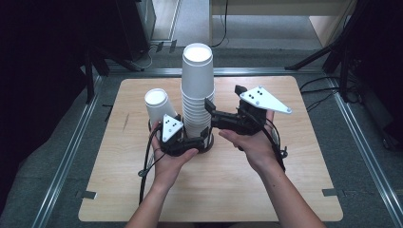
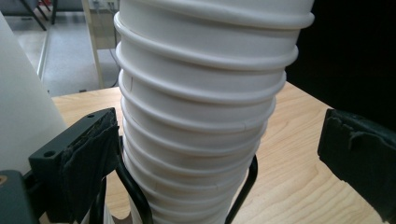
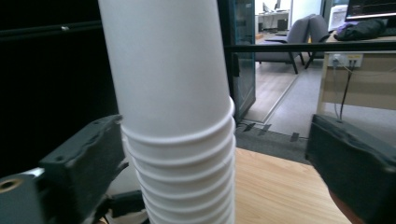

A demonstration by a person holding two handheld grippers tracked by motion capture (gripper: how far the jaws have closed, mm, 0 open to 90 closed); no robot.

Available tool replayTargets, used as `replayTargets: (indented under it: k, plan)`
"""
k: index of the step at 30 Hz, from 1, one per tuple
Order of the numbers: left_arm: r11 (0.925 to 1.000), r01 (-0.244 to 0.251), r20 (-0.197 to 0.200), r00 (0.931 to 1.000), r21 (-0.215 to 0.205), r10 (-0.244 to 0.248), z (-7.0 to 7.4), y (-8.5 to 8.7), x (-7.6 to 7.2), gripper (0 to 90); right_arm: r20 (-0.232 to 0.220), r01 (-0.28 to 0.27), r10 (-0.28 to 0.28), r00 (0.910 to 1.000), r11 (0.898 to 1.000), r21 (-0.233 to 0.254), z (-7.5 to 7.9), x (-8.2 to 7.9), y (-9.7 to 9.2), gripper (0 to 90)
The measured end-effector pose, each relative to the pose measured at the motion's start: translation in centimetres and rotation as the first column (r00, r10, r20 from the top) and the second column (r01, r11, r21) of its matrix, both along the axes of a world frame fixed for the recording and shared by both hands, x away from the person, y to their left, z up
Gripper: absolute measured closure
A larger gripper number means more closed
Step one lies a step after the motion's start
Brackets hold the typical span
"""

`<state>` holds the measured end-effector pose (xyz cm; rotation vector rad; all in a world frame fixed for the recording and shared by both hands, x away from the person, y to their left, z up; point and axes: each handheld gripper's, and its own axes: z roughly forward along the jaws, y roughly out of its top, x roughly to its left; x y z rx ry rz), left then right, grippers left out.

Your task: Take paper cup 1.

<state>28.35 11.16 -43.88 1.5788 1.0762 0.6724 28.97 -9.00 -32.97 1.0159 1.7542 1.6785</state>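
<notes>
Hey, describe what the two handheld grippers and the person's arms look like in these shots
Both are black, boxy tools. The left gripper and the right gripper each carry a grey three-cornered plate with dark dots on top. Their jaws end in blocky black pads with rough, worn-looking facings. Black cables trail back along the forearms, which are bare, with no sleeves or gloves.

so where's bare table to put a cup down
Free: the near strip of the table between the forearms, plus its right edge and far-left corner. Crowded: the centre, where the cup stack, single cup and both grippers bunch.
</notes>
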Motion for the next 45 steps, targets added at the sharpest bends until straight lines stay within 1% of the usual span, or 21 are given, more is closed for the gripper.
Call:
replayTargets:
  k: [1,2,3,5,9,15,18,24,29,31,35,36,37,38,39,45]
  plan:
    - [1.0000,-0.001,0.001,1.0000,0.002,0.001,0.0,0.0,0.1,0.0,-0.005,-0.011,0.011,0.9999,1.000,0.002,0.3,0.1,0.2,16.3]
    - [1.0000,-0.004,0.000,1.0000,0.002,0.004,0.0,-0.1,0.2,0.0,-0.009,-0.018,0.018,0.9998,1.000,-0.001,0.4,0.2,0.4,16.4]
    - [1.0000,-0.006,0.001,1.0000,0.002,0.006,0.0,-0.1,0.3,0.0,-0.011,-0.015,0.015,0.9998,1.000,-0.006,0.7,0.3,0.6,14.0]
    - [0.9999,-0.010,0.000,0.9999,0.006,0.010,0.0,-0.2,0.5,0.0,-0.009,-0.015,0.015,0.9998,1.000,-0.003,1.0,0.5,1.0,14.4]
    - [0.9998,-0.020,-0.006,0.9998,0.003,0.020,-0.2,-0.4,0.7,0.0,0.015,-0.007,0.007,0.9999,1.000,-0.016,1.4,0.7,1.6,14.3]
    - [0.9994,-0.033,-0.002,0.9995,0.012,0.033,-0.3,-0.7,1.1,0.0,0.018,0.011,-0.011,0.9998,0.999,-0.044,1.5,1.3,2.3,14.2]
    - [0.9990,-0.044,0.003,0.9990,0.010,0.044,-0.4,-0.8,1.1,0.0,0.014,0.003,-0.003,0.9999,0.999,-0.045,1.5,1.6,2.6,13.6]
    - [0.9987,-0.050,0.018,0.9986,0.010,0.049,-0.3,-1.1,1.2,0.0,0.026,-0.013,0.014,0.9996,0.999,-0.042,1.5,1.8,3.4,13.7]
    - [0.9976,-0.069,0.029,0.9972,0.003,0.069,-0.2,-1.3,1.4,0.0,0.020,-0.016,0.017,0.9997,0.999,-0.047,1.4,2.2,4.1,13.7]
    - [0.9972,-0.075,0.032,0.9966,0.000,0.075,-0.2,-1.3,1.4,0.0,0.008,-0.020,0.020,0.9998,0.999,-0.044,1.4,2.4,4.5,13.7]
    - [0.9967,-0.081,0.039,0.9959,0.005,0.081,-0.2,-1.4,1.5,0.0,0.008,-0.014,0.014,0.9999,0.999,-0.046,1.3,2.8,4.9,12.6]
    - [0.9965,-0.082,0.042,0.9958,0.010,0.082,-0.2,-1.5,1.5,0.0,0.000,-0.012,0.012,0.9999,0.999,-0.047,1.4,3.0,5.1,11.7]
    - [0.9946,-0.102,0.049,0.9937,0.018,0.101,-0.3,-1.6,1.5,1.1,0.000,-0.013,0.013,0.9999,0.999,-0.052,1.4,3.1,5.2,11.3]
    - [0.9935,-0.111,0.054,0.9925,0.025,0.109,-0.3,-1.6,1.5,4.7,0.001,-0.014,0.014,0.9999,0.998,-0.058,1.5,3.3,5.3,11.0]
    - [0.9938,-0.109,0.056,0.9926,0.022,0.108,-0.3,-1.6,1.6,5.8,-0.003,-0.012,0.012,0.9999,0.998,-0.061,1.5,3.5,5.4,10.7]
    - [0.9937,-0.110,0.059,0.9923,0.022,0.109,-0.3,-1.6,1.5,5.8,-0.016,-0.006,0.004,0.9999,0.996,-0.086,1.8,4.2,6.2,10.4]
